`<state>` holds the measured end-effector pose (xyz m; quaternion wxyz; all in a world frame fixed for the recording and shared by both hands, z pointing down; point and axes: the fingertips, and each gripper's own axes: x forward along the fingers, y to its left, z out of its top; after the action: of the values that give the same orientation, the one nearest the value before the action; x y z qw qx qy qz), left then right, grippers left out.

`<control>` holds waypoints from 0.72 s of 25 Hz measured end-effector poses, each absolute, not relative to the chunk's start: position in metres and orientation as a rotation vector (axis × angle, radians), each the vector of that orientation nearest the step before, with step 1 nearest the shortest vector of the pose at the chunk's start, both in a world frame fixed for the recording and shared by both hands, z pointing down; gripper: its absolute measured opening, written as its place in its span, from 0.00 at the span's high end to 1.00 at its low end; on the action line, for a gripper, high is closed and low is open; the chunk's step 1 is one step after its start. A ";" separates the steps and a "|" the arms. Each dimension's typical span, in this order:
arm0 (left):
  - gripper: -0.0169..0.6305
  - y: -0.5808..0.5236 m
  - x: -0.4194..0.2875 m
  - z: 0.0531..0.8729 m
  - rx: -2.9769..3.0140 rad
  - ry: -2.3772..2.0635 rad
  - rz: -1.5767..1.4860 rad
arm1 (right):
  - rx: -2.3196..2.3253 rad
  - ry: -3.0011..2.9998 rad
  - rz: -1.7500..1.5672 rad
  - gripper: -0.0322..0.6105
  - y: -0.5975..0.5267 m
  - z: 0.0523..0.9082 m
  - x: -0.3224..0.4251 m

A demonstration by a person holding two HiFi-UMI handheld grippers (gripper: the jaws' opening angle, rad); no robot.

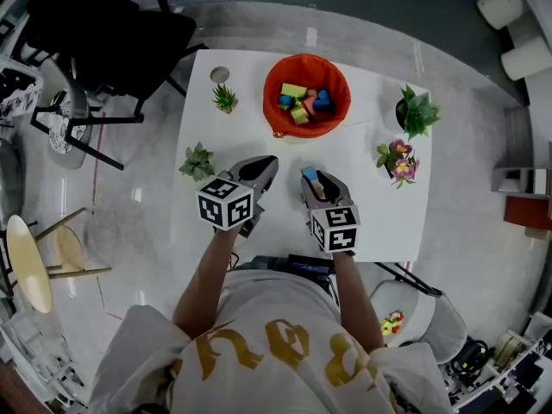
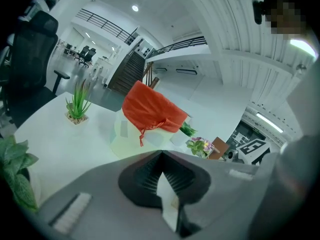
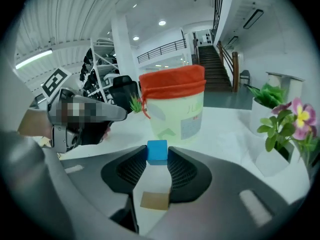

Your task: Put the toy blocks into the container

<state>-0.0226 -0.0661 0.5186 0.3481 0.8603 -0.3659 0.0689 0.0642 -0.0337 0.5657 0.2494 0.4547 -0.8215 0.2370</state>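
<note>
A pale bucket with an orange fabric liner, the container [image 1: 306, 93] [image 2: 150, 116] [image 3: 173, 106], stands at the table's far middle and holds several coloured blocks [image 1: 304, 103]. My right gripper [image 1: 312, 179] [image 3: 157, 156] is shut on a small blue block [image 1: 310, 175] [image 3: 157, 151], pinched at the jaw tips just above the table, short of the container. My left gripper [image 1: 266, 167] [image 2: 161, 171] is shut with nothing between its jaws, beside the right one on the left.
The white table [image 1: 250, 136] carries small potted plants: two at the left [image 1: 224, 98] [image 1: 197, 161], a green one [image 1: 417, 110] and a flowering one [image 1: 397, 159] at the right. A black office chair [image 1: 112, 33] stands beyond the table's left corner.
</note>
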 end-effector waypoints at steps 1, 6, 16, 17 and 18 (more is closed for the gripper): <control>0.97 -0.067 -0.022 0.516 2.236 -0.950 0.173 | 1.269 -2.247 0.635 0.70 -0.036 0.560 0.066; 0.97 -0.071 -0.023 0.499 2.262 -0.960 0.133 | 1.353 -2.304 0.680 0.70 -0.042 0.536 0.072; 0.97 -0.078 -0.037 0.454 2.319 -1.002 0.028 | 1.442 -2.364 0.632 0.70 -0.053 0.494 0.076; 0.97 -0.079 -0.038 0.450 2.323 -1.005 0.021 | 1.459 -2.359 0.605 0.70 -0.054 0.490 0.077; 0.97 -0.080 -0.039 0.447 2.327 -1.008 0.016 | 1.468 -2.357 0.585 0.70 -0.055 0.486 0.077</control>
<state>-0.0386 -0.0796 0.4471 0.2982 0.8758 -0.3794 0.0060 0.0774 -0.0550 0.4857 0.1515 0.5115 -0.8209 0.2037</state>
